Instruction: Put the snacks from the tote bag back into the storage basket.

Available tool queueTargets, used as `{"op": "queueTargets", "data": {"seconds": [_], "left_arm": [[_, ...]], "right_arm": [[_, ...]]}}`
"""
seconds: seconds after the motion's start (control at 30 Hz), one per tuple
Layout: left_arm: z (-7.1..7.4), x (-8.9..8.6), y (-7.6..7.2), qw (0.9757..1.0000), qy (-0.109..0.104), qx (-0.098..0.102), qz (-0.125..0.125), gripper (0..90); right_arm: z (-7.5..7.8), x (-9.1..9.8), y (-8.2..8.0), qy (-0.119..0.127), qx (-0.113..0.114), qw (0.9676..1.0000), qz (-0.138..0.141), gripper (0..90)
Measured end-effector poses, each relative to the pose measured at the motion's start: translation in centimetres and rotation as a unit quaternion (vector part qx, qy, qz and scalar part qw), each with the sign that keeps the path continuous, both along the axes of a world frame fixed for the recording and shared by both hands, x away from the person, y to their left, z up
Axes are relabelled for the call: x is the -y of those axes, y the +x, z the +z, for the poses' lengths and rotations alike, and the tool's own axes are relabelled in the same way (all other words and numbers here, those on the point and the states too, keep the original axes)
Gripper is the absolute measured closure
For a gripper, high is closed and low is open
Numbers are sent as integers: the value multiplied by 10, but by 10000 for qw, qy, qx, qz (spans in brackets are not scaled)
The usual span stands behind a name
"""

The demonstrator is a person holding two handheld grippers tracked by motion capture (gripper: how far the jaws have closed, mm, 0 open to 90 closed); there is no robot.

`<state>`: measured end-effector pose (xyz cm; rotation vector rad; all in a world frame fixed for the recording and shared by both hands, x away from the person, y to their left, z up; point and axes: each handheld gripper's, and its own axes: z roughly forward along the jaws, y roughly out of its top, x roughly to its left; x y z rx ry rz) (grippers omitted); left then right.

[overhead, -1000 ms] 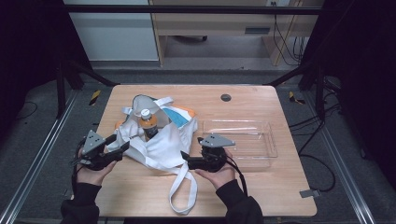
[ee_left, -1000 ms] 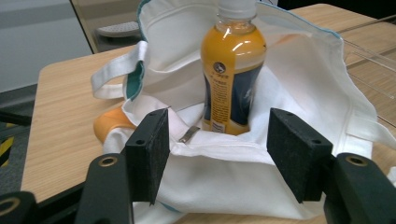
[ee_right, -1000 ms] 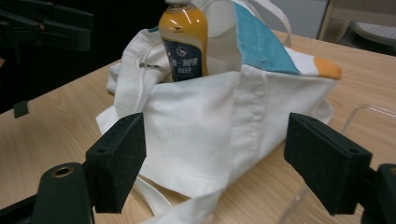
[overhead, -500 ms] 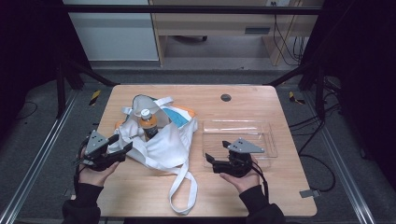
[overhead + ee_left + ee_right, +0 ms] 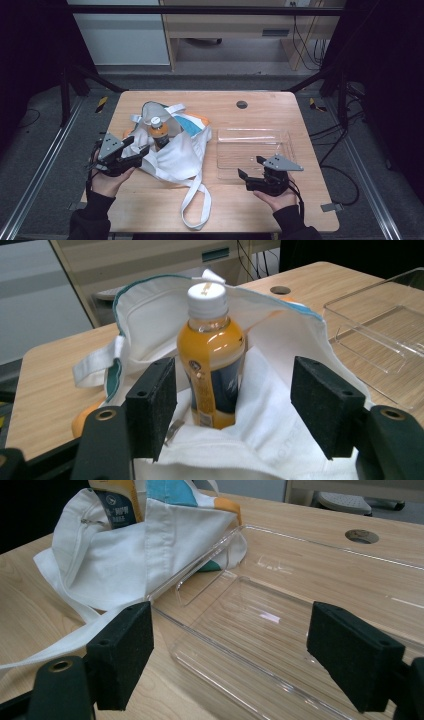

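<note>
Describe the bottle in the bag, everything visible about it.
The bottle is clear plastic with a white screw cap, filled with orange liquid nearly to the neck, and wears a dark blue label with small print. It stands about upright inside the open white cloth bag, whose folds hide its base. The left tool is open just in front of it, pads on either side, not touching it.

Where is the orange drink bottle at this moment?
In the high view, the orange drink bottle stands upright in the open white tote bag on the table's left half, just beyond the left hand-held gripper, left of the clear plastic tray.
</note>
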<state>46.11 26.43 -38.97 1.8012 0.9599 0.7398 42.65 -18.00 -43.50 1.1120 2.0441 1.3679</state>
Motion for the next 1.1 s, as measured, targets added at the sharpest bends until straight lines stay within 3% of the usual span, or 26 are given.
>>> {"op": "queueTargets", "data": {"seconds": [0.5, 1.1], "left_arm": [[10, 15, 20, 9999, -83, 81, 77, 347], [11, 16, 38, 9997, -111, 52, 228, 347]], "right_arm": [[-3, 18, -13, -68, 26, 9999, -122, 193], [-10, 31, -27, -66, -24, 9999, -98, 159]]}}
